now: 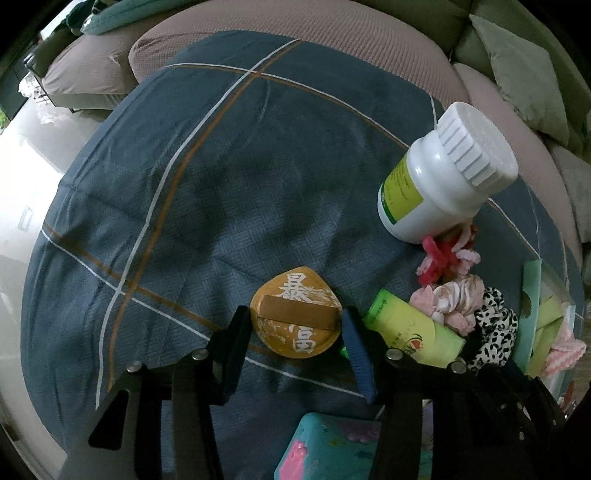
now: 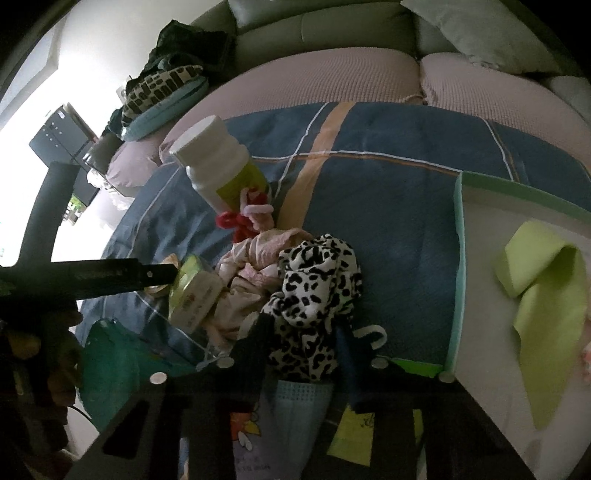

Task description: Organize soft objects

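My left gripper [image 1: 295,325] is open with its fingers on either side of a golden puff [image 1: 295,312] with white characters, lying on the blue quilt [image 1: 240,177]. My right gripper [image 2: 304,332] has its fingers around a black-and-white leopard scrunchie [image 2: 317,273], also in the left view [image 1: 493,325]; whether it grips is unclear. Beside it lie a pink scrunchie [image 2: 255,266], a red and pink hair tie [image 2: 247,218] and a light-green tissue pack [image 2: 192,291]. A mint-rimmed tray [image 2: 460,266] at right holds a lime-green cloth [image 2: 539,314].
A white pill bottle with a green label [image 1: 439,177] lies tilted on the quilt. A teal case [image 1: 332,450] sits near the bottom. Pinkish sofa cushions [image 1: 332,29] and green pillows [image 1: 517,66] border the quilt. The left gripper's body [image 2: 92,277] crosses the right view.
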The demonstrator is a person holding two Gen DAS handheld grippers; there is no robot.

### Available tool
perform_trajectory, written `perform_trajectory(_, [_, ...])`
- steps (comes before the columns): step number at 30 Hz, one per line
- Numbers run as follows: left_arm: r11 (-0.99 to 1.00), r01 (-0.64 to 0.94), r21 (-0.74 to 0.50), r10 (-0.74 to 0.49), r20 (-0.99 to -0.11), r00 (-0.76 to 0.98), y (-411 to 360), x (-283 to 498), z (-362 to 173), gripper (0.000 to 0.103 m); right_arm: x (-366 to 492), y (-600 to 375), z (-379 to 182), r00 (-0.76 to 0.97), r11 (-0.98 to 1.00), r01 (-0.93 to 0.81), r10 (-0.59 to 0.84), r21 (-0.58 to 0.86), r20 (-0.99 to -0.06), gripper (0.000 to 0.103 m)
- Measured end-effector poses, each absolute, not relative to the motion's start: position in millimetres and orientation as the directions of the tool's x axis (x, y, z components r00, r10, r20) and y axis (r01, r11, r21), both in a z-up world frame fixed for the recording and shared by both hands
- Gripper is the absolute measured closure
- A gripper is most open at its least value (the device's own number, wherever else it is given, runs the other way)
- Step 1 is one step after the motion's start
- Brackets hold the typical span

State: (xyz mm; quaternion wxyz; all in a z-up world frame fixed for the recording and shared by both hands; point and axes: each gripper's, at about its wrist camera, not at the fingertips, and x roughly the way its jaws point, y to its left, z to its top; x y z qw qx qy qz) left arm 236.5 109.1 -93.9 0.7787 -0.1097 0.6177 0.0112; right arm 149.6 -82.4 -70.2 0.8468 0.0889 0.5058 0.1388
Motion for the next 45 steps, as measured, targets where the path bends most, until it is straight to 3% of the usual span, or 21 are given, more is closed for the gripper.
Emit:
perform_trajectory(10, [0.976, -0.162, -0.144, -0.1, -0.963, 0.249, 121.0, 228.6, -79.6, 0.052, 148.2, -84.3, -66.9, 0.457, 0.941, -0.152, 0.339, 0.304, -0.822, 0.08])
perform_trajectory(31, [0.975, -0.151, -0.164, -0.11, -0.944, 0.312, 119.5, 209.7, -35.8, 0.052, 135.2, -109.6, -29.2, 0.577, 0.931, -0.121, 0.349, 0.345, -0.738, 0.08])
perform_trajectory(45, [0.987, -0.121, -0.107, -0.041, -0.891, 0.451, 105.2, 183.1, 28.7, 0.052, 117.4, -134.5, 6.4, 0.66, 0.929, -0.09, 0.326, 0.359, -0.677, 0.08])
